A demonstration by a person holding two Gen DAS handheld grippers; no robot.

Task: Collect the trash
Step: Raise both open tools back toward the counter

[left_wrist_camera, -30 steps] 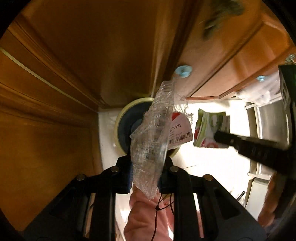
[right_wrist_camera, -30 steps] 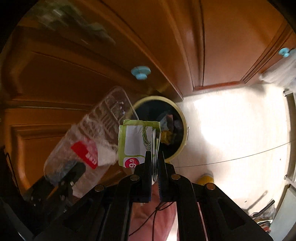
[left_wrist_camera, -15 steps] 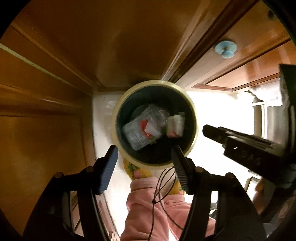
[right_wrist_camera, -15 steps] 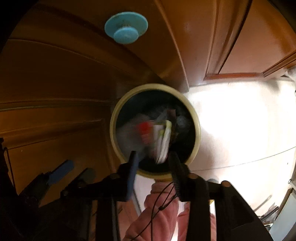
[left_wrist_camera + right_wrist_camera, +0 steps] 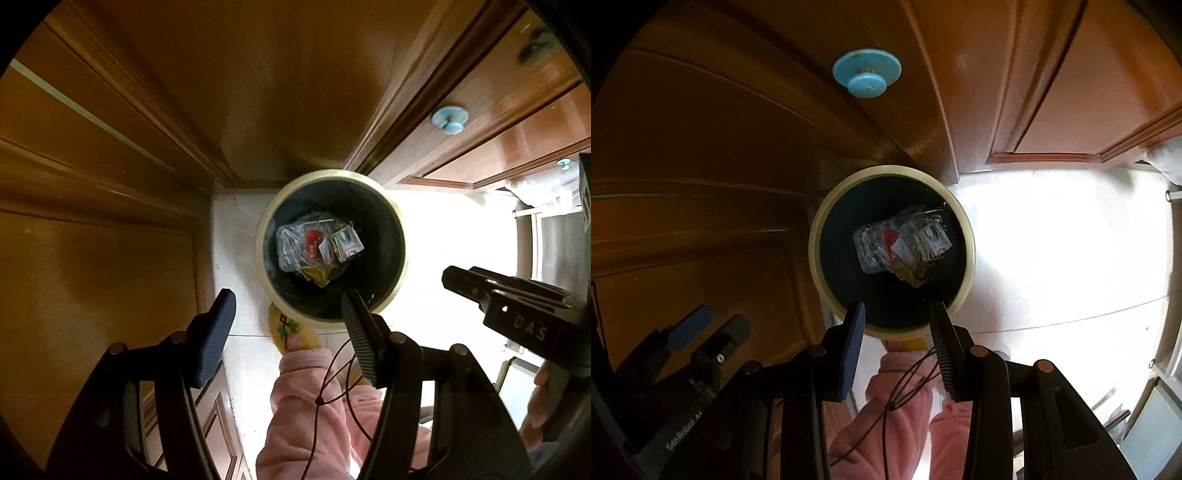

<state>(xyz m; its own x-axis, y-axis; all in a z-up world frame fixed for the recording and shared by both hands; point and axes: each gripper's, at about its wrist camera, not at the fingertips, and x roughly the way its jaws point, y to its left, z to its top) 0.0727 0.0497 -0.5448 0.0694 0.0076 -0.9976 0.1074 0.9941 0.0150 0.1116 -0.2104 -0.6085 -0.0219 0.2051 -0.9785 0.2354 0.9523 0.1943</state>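
bin (image 5: 400, 254) depths dark, trash (image 5: 319, 247) indistinct

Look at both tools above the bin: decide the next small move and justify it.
Probably lift both tools away to fetch more trash. The left tool and right tool stand open with nothing between their pads, while the clear plastic tray and the green-and-white packet already lie inside the cream-rimmed bin.

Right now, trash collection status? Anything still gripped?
Done: the clear plastic tray and the green-and-white packet lie inside the trash bin, on other rubbish. In hand: nothing; the left gripper and right gripper hang open and empty above the bin. Left: no more trash shows on the white floor in these views.
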